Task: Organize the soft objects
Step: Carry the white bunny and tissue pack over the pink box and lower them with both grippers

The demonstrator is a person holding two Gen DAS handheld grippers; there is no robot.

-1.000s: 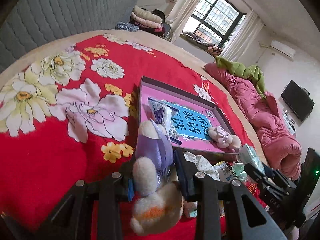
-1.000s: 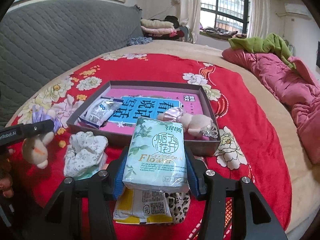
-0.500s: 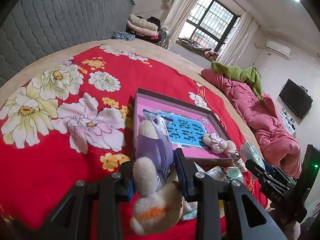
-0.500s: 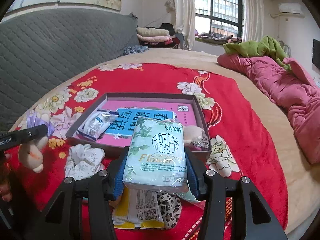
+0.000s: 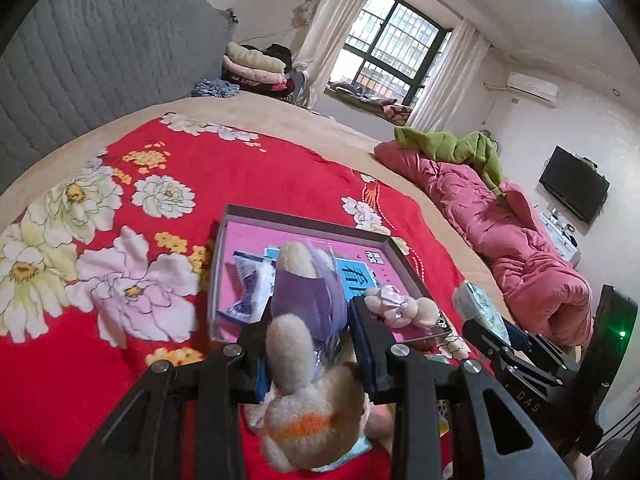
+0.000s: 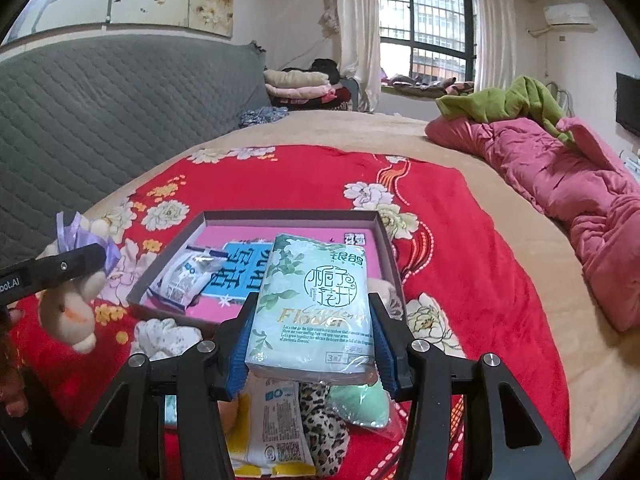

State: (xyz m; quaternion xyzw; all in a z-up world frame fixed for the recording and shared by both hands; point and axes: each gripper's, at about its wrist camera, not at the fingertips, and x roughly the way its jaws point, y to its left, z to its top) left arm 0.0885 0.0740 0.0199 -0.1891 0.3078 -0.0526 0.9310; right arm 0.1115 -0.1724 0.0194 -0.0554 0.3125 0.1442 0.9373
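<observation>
Bright window (image 6: 424, 36) daylight, fisheye-warped edges, sharp focus

Left tongs (image 5: 310, 340) lifted plush toy (image 5: 308, 360) toward box (image 5: 400, 264).

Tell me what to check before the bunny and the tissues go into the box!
1. Bunny gripped by the left gripper: ok, it is squeezed between both fingers.
2. Tissues gripped by the right gripper: ok, the pack sits snug between the blue pads.
3. Both things lifted off the blanket: ok, they hang in the air.
4. Free space in the box: ok, pink floor shows at the back, though a packet and a small doll already lie inside.
5. Grippers apart from each other: ok, the left one shows far off to the side in the right view.
6. Leftover things on the blanket under the tissues: cannot tell how many; they are partly hidden.
</observation>
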